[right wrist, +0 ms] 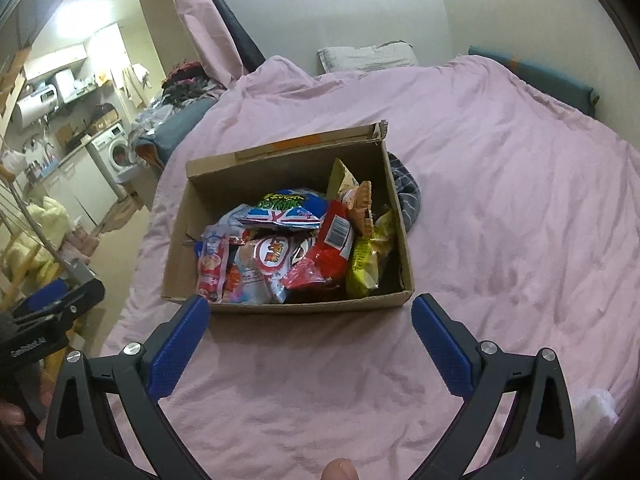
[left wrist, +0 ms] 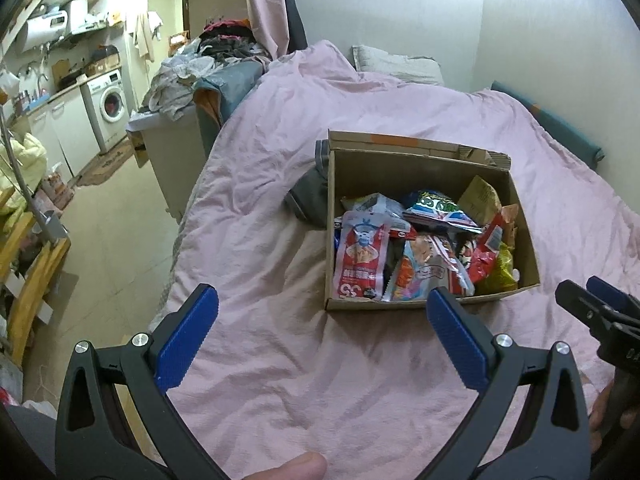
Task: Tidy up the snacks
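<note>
Pink, wrinkled bedding (left wrist: 280,208) is spread across the whole bed, with a pale pillow (left wrist: 396,65) propped against the grey wall at the far end. Off to the left, a kitchen corner is seen, where a white front-loading washing machine (left wrist: 107,104) is tucked under a counter, and a heap of mixed clothes (left wrist: 208,60) is piled beside the bed.

An open brown cardboard box (right wrist: 224,304) is set on the bedding, and it is packed with snack packets. A tall red-and-white sachet (left wrist: 360,258) is leaned at the box's left side. A blue packet with a Union Jack print (right wrist: 282,210) is laid on top of the pile, a shiny red bag with a barcode label (right wrist: 330,252) is wedged beside it, and a yellow-green crinkled bag (right wrist: 366,264) is pressed against the right wall. A dark striped cloth (right wrist: 406,194) is bunched just outside the box, touching its side.

The left gripper (left wrist: 322,312) is held above the bedding just short of the box, its blue-padded jaws spread wide with nothing between them. The right gripper (right wrist: 310,322) is held just short of the box's near wall, its jaws likewise parted wide and empty. Each claw is caught at the edge of the other's view, side by side. A thumb tip (left wrist: 290,468) is glimpsed at the bottom of the left view.
</note>
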A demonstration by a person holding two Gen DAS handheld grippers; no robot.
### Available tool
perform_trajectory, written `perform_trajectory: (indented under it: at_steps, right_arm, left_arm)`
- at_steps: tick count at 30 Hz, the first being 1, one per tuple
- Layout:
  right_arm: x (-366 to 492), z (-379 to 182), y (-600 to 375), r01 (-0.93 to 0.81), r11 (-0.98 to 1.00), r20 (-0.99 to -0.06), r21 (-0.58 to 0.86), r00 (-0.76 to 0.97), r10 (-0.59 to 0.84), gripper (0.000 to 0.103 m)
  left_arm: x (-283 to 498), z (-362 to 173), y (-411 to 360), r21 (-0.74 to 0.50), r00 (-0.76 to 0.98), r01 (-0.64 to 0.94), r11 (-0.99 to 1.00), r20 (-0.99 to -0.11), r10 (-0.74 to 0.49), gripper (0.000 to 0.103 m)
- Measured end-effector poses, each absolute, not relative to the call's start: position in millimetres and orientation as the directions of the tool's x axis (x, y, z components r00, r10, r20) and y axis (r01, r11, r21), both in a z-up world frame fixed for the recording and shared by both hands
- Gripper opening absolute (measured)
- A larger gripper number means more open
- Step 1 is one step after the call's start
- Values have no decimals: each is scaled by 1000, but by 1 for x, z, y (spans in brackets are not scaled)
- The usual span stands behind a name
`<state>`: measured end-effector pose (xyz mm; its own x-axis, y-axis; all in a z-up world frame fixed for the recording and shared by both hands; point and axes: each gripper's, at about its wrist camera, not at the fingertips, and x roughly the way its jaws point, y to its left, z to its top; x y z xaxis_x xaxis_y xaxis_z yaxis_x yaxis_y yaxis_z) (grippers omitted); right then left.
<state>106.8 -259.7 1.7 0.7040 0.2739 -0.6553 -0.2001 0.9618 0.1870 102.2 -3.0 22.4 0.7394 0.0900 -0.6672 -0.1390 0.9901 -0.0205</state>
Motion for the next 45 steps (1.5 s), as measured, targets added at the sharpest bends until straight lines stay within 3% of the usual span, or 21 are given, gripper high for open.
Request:
perform_trajectory:
  at_steps: [12,45]
  right_arm:
    - [111,-3,-240,-225,968,-653,107,719,239,103]
    - [114,-1,-243,-211,972,-657,106,719,228,103]
  left_arm:
    - [105,12,-7,-30,714,-122,992,-697,66,103]
    - [105,10,-6,-24,708,-130,991,-703,75,103]
